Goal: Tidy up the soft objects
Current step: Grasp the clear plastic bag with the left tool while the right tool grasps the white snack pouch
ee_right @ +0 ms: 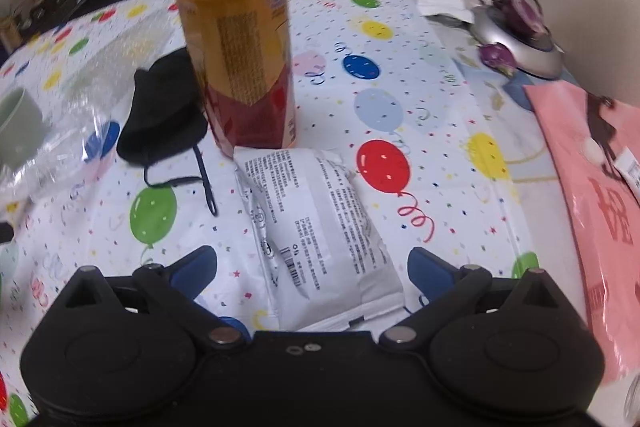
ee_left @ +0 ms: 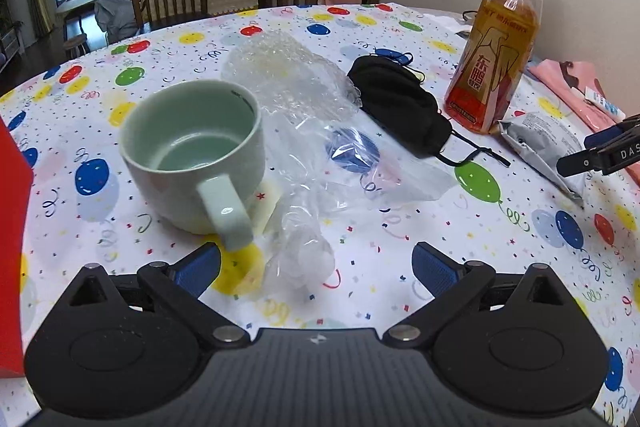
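Note:
My left gripper is open low over the balloon-print tablecloth, its fingers either side of the near end of a crumpled clear plastic bag. Bubble wrap lies behind the bag. A black face mask lies to the right; it also shows in the right wrist view. My right gripper is open, its fingers straddling the near end of a silver-white snack packet. That packet and the right gripper's tip show at the right of the left view.
A pale green mug stands left of the bag. An orange drink bottle stands behind the packet, also seen close up. A pink bag lies at right, a lamp base behind it. A red object is at far left.

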